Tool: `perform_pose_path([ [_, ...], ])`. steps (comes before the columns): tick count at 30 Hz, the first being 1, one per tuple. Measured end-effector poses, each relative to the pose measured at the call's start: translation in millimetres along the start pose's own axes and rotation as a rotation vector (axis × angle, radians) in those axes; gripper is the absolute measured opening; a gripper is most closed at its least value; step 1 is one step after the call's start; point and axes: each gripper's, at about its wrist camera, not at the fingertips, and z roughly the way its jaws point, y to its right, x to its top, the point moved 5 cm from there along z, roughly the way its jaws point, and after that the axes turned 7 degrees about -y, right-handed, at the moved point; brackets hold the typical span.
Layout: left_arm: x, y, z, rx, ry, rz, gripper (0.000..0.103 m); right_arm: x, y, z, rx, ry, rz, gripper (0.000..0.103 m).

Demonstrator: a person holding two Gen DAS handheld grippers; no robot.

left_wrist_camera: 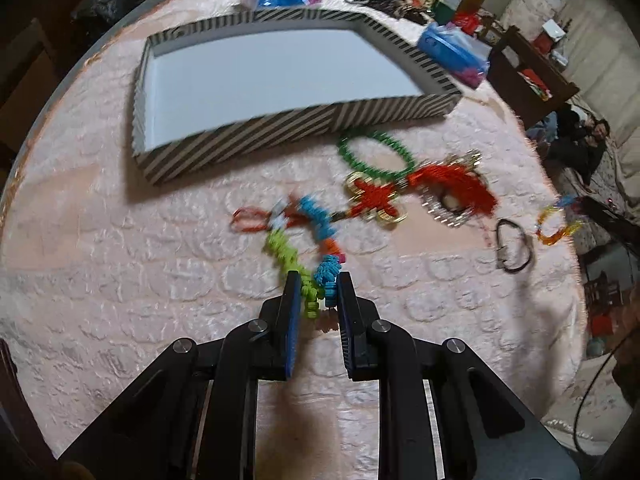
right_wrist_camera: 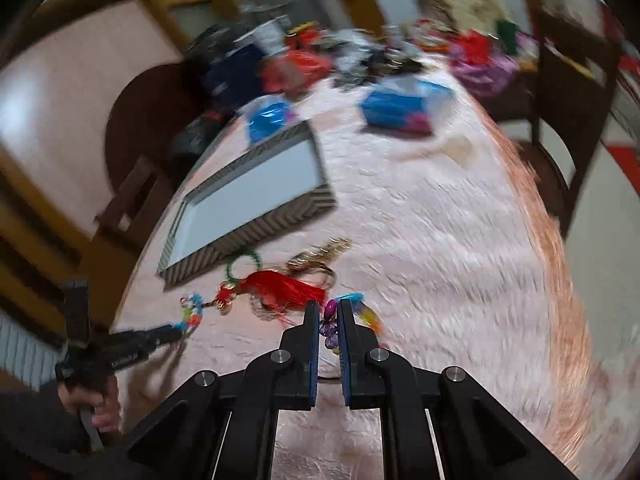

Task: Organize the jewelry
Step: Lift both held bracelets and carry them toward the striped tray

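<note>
Left wrist view: my left tongs (left_wrist_camera: 318, 286) are pinching the near end of a knotted lime-green and turquoise cord bracelet (left_wrist_camera: 304, 240), which trails toward 12 o'clock on the pink quilted counter (left_wrist_camera: 120, 240). I'd lift slowly so it doesn't snag the red tasselled knot charm (left_wrist_camera: 400, 196) at 1 o'clock. The black-and-white striped shallow box (left_wrist_camera: 240, 136), up at 11 o'clock, looks empty.

Right wrist view: my right tongs (right_wrist_camera: 329, 308) are nearly pressed together on a purple-and-multicolour beaded bracelet (right_wrist_camera: 330, 326). The box sits at 10 o'clock, nothing visible inside.

No lettering, label or number can be read — both views are too blurred for that.
</note>
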Motion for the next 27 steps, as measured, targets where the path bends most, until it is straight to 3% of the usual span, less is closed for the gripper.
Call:
perform_pose_path([
  [10, 35.6, 13.1, -43.5, -0.041, 0.110, 0.031, 0.016, 43.7, -27.8, -17.3, 0.049, 0.045, -0.059, 0.008],
  [13, 42.2, 11.5, -52.1, -0.054, 0.125, 0.025, 0.016, 43.2, -28.9, -12.0, -0.009, 0.015, -0.064, 0.008],
  [23, 54.1, 9.4, -69.6, -0.053, 0.157, 0.042, 0.016, 47.1, -39.2, 4.7, -0.081, -0.018, -0.070, 0.008],
  [27, 60.4, 5.3, -71.3, -0.015, 0.157, 0.021, 0.016, 55.1, -50.2, 8.6, -0.099, -0.022, -0.127, 0.008],
])
